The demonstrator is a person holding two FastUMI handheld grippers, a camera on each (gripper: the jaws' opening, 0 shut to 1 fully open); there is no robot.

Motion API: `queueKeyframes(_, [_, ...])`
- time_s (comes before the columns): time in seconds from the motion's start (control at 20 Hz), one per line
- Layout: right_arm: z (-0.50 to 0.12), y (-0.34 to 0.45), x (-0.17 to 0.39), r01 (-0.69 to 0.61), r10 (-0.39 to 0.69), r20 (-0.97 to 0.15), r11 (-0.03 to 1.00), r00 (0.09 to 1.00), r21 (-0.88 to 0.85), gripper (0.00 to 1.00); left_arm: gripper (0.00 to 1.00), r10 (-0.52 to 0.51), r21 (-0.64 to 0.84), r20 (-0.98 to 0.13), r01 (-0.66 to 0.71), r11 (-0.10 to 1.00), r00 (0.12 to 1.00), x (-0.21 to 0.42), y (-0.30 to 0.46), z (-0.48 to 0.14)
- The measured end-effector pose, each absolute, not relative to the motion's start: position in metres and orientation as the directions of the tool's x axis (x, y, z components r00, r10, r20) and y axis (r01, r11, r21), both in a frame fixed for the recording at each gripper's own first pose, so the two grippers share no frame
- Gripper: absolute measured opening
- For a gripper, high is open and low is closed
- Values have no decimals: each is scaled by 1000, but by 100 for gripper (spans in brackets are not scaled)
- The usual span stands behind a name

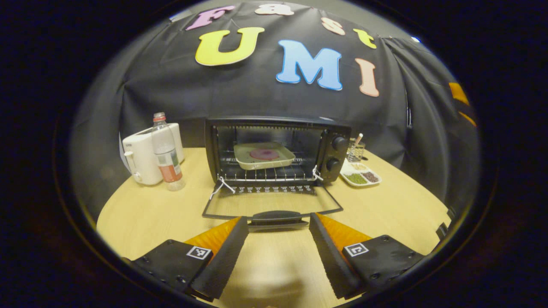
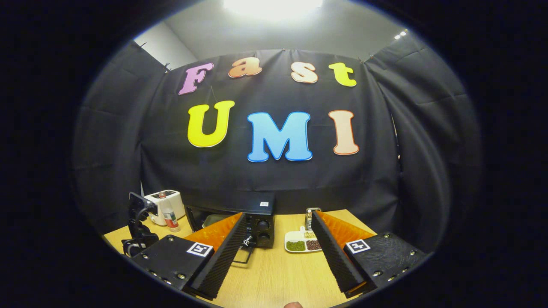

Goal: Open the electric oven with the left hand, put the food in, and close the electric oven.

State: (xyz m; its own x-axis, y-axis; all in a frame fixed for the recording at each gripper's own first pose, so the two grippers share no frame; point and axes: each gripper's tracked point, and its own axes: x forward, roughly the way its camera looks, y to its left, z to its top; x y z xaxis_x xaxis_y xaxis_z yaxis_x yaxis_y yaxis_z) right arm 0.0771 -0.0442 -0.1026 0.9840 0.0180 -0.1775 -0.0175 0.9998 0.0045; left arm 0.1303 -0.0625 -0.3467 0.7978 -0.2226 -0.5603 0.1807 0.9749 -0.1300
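Left gripper view | left tool [image 1: 278, 224] spread | oven [image 1: 276, 149] glass door down | right tool [image 2: 278, 220] spread

Bottle [image 1: 167, 154] touching white toaster [image 1: 143, 159]; divided dish w/ beans [image 1: 360, 174], wire holder [image 1: 355, 150] behind.

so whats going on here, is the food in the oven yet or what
Yes. The oven sits on the table with its door folded down flat, and a tray of food rests on the rack inside. The left tongs are open, with the door handle just ahead between the fingertips, touching nothing. The right tongs are also open and empty, held farther back over the table. Closing the door is what's left.
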Motion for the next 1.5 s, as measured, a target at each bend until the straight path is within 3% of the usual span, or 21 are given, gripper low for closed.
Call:
queueKeyframes(0.4, [-103, -74, 64, 89, -97, -200, 995, 975, -51, 97, 97, -214, -127, -681, 175, 976, 700, 139, -76, -411])
queueKeyframes(0.75, [-98, -77, 62, 122, -139, -205, 988, 969, -91, 97, 97, -189, -94, -708, 175, 980, 680, 157, -77, -431])
queueKeyframes(1.05, [-95, -68, 66, 101, -120, -200, 990, 972, -99, 97, 97, -179, -145, -700, 107, 984, 691, 159, -75, -421])
queueKeyframes(1.3, [-101, -52, 76, 63, -85, -195, 991, 977, -120, 97, 100, -189, -153, -643, 118, 981, 742, 169, -73, -384])
queueKeyframes(1.5, [-104, -45, 76, 45, -70, -196, 990, 978, -132, 97, 97, -199, -176, -616, 114, 978, 762, 176, -72, -362])
